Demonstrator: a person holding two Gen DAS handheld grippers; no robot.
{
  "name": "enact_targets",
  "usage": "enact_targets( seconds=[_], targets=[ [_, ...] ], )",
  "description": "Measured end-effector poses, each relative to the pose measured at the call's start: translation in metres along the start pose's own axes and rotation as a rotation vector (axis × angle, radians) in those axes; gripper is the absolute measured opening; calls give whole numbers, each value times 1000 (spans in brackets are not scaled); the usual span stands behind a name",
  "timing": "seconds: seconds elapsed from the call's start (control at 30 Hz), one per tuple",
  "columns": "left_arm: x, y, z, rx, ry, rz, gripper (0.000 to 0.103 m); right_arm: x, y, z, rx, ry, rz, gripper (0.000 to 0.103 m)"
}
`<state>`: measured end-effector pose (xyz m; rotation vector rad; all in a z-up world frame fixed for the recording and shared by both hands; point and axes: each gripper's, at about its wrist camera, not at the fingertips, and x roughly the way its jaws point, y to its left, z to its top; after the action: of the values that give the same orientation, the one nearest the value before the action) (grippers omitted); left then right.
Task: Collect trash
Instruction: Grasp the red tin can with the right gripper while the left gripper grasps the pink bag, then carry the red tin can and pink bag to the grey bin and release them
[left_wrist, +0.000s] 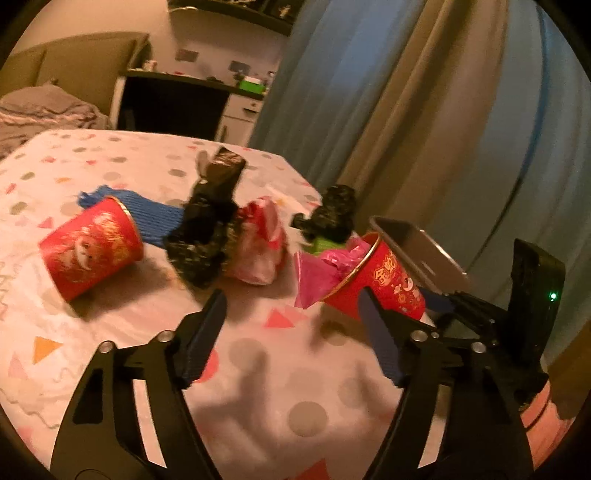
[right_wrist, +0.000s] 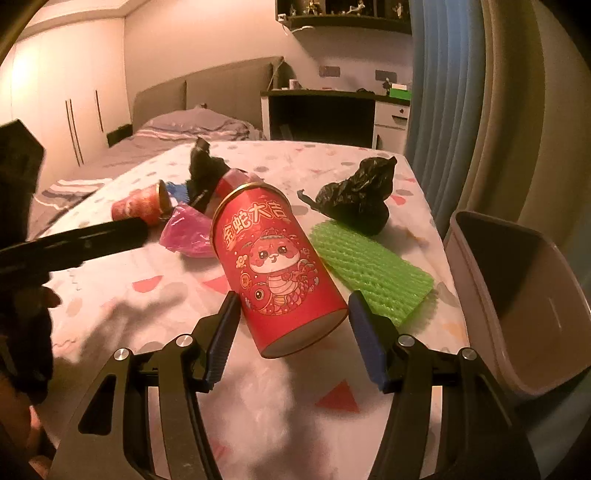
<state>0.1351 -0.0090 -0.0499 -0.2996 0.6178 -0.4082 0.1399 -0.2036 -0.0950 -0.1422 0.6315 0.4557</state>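
Left wrist view: the left claw (left_wrist: 293, 317) hangs part-open and empty over the patterned desk (left_wrist: 110, 155), a fallen red cup (left_wrist: 92, 249) beyond its left finger.

Right wrist view: the right claw (right_wrist: 291, 314) grips a red can (right_wrist: 275, 266), tilted above the desk, left of the grey bin (right_wrist: 517, 295).

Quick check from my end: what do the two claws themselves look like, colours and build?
Both match: the left claw and right claw have black angular linkage arms with cut-out slots and silver pivot bolts, ending in flat, ribbed blue pads. Seen from the left view, the right claw's black body shows a small green light.
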Motion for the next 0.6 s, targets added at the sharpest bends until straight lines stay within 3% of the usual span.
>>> enact_targets(
  seconds=[0.13, 0.23, 0.3, 0.37, 0.6],
  targets=[
    [4, -2, 2, -17, 21, -66, 52, -9, 2, -1, -3, -18, 24, 59],
    [5, -5, 2, -21, 30, -101, 37, -12, 5, -3, -11, -24, 39, 59],
    [8, -7, 1, -20, 38, -94, 12, -14, 6, -3, -12, -26, 42, 59],
    [8, -6, 1, -29, 37, -89, 1, -15, 7, -3, -14, -28, 39, 59],
    [-17, -6, 13, -36, -57, -18, 0, -23, -1, -4, 0, -47, 5, 59]
  ],
)
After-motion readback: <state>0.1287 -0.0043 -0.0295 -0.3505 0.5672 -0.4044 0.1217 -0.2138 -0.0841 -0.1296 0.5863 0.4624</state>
